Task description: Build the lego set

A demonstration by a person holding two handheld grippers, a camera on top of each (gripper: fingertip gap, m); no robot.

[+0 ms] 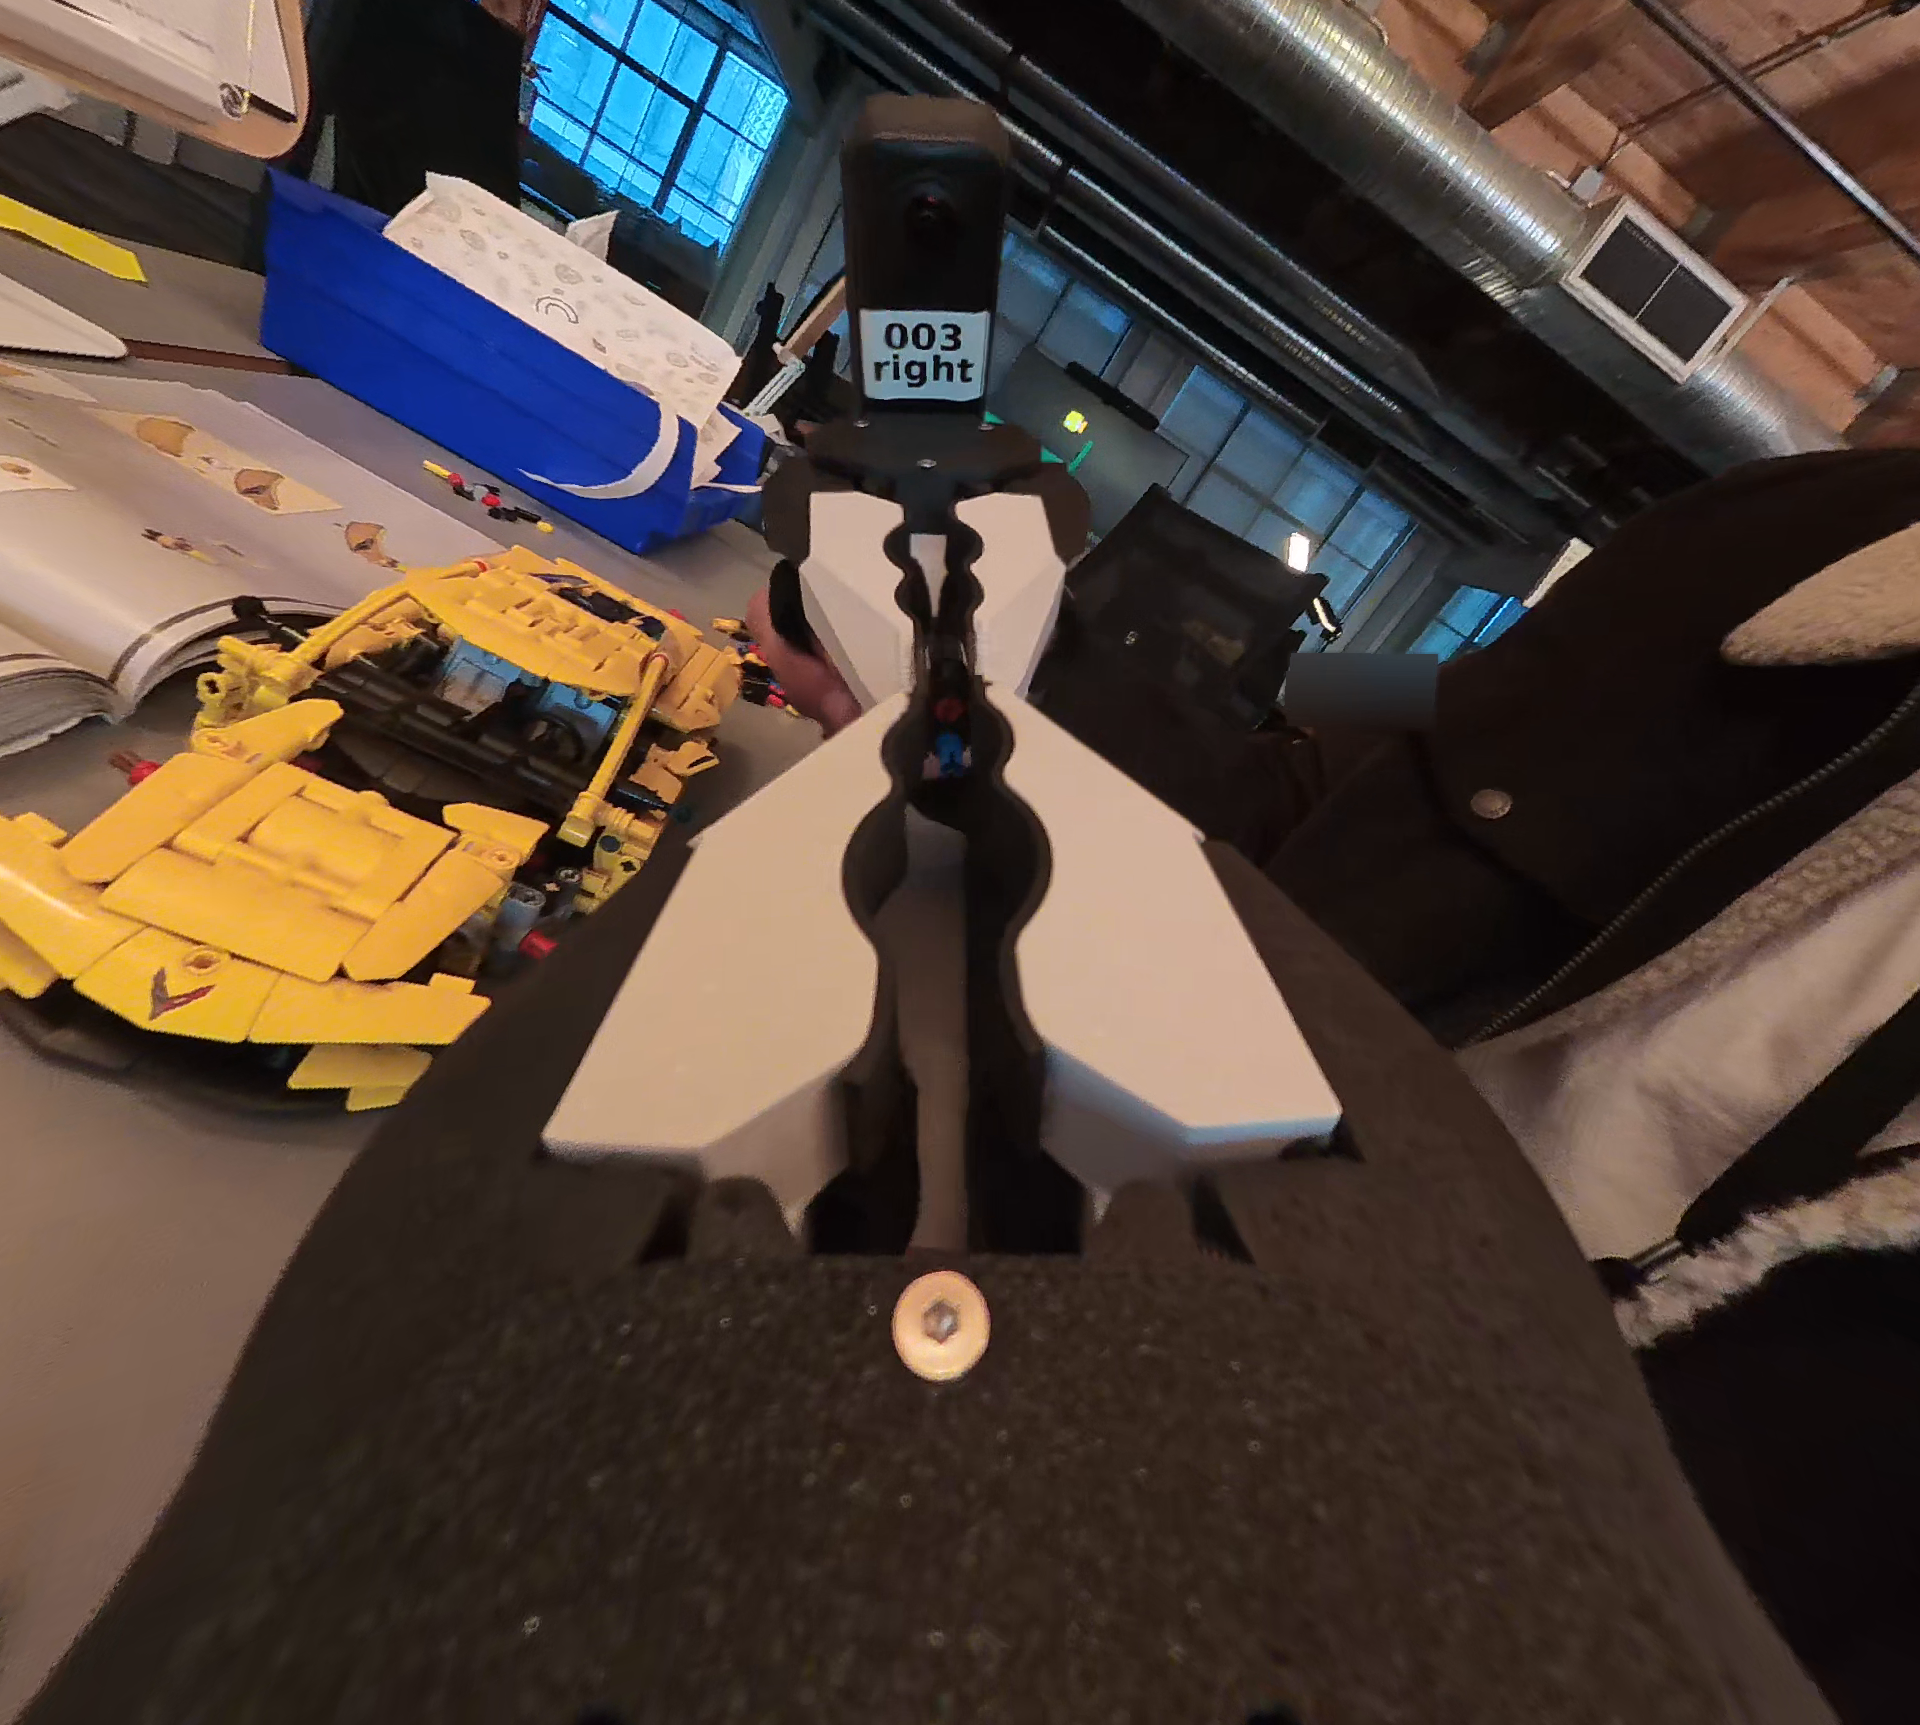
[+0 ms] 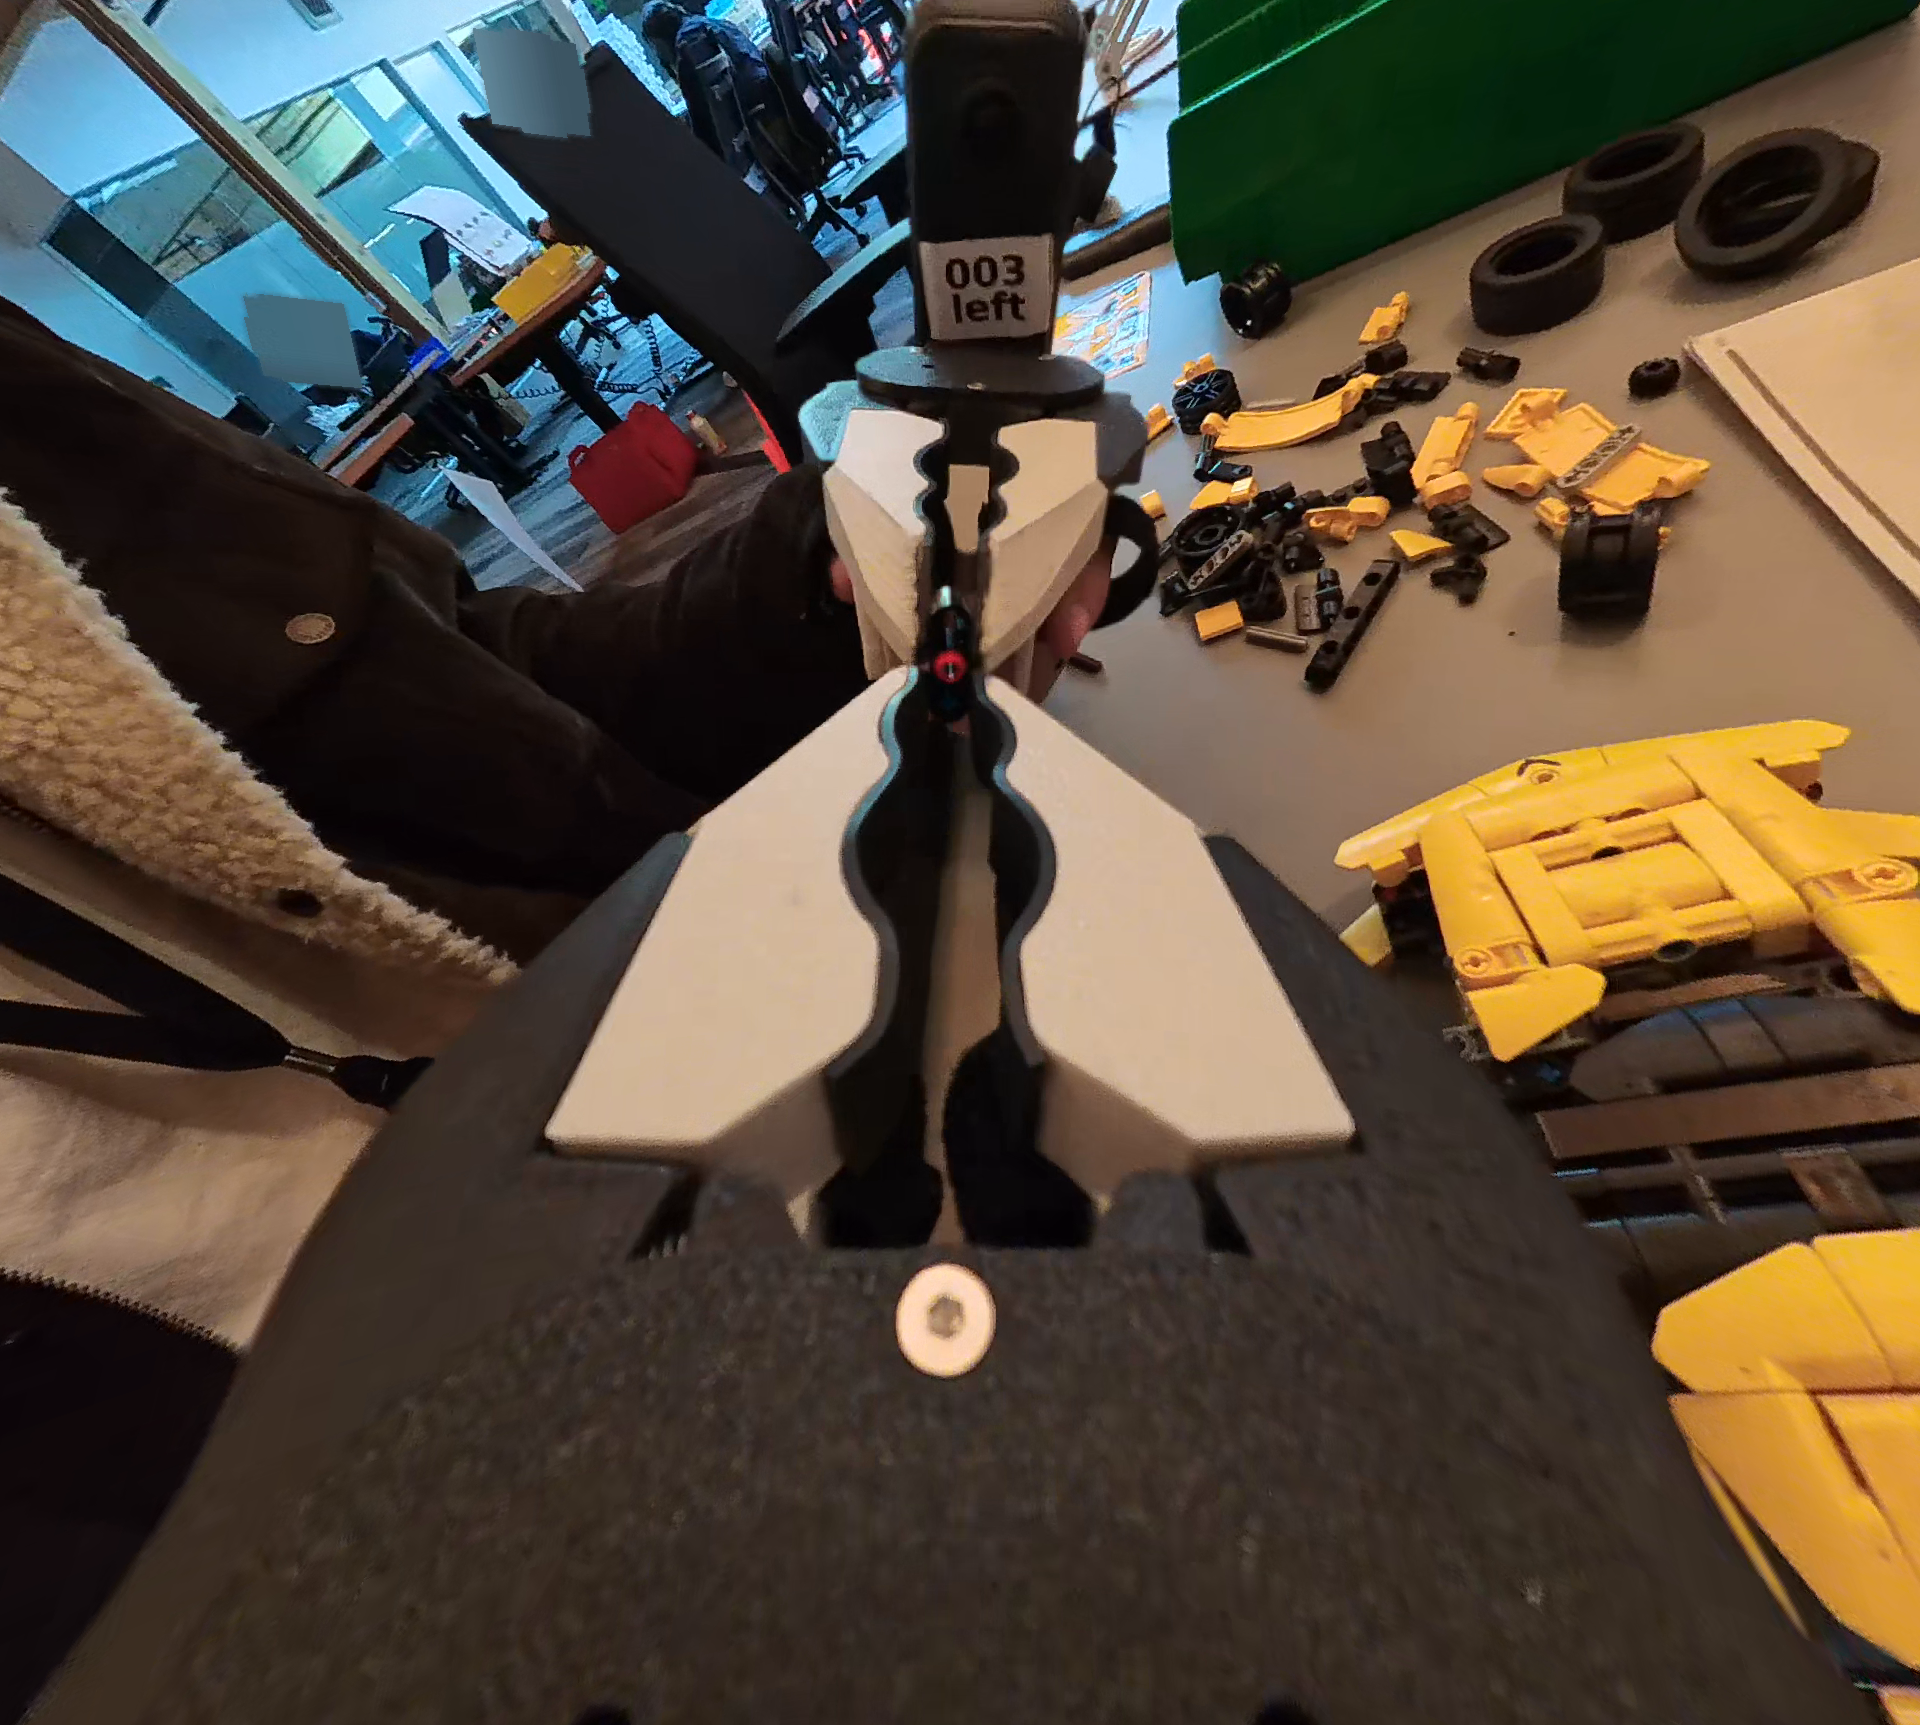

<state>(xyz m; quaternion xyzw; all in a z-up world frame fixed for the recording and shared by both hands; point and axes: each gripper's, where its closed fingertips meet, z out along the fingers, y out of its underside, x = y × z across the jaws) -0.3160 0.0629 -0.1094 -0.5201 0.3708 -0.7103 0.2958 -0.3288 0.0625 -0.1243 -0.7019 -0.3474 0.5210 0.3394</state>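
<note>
My two grippers meet tip to tip in the air beside the table. In the left wrist view, my left gripper (image 1: 945, 719) is shut on a small lego piece (image 1: 948, 743) with red and blue parts. The right gripper (image 1: 940, 636) faces it and is shut on the piece's far, thin black end. In the right wrist view, my right gripper (image 2: 945, 693) pinches the same small piece (image 2: 945, 665), which shows a red pin end, and the left gripper (image 2: 951, 595) holds its other end. The yellow lego car (image 1: 364, 802) lies on the grey table, also seen in the right wrist view (image 2: 1662, 896).
Loose yellow and black parts (image 2: 1403, 491) and black tyres (image 2: 1538, 273) lie beyond the car. A green bin (image 2: 1507, 34) stands behind them. A blue bin (image 1: 468, 356) holds paper. An open instruction booklet (image 1: 156, 532) lies by the car. A person's dark jacket (image 1: 1558, 792) is close. The grippers are tip to tip, or close to it.
</note>
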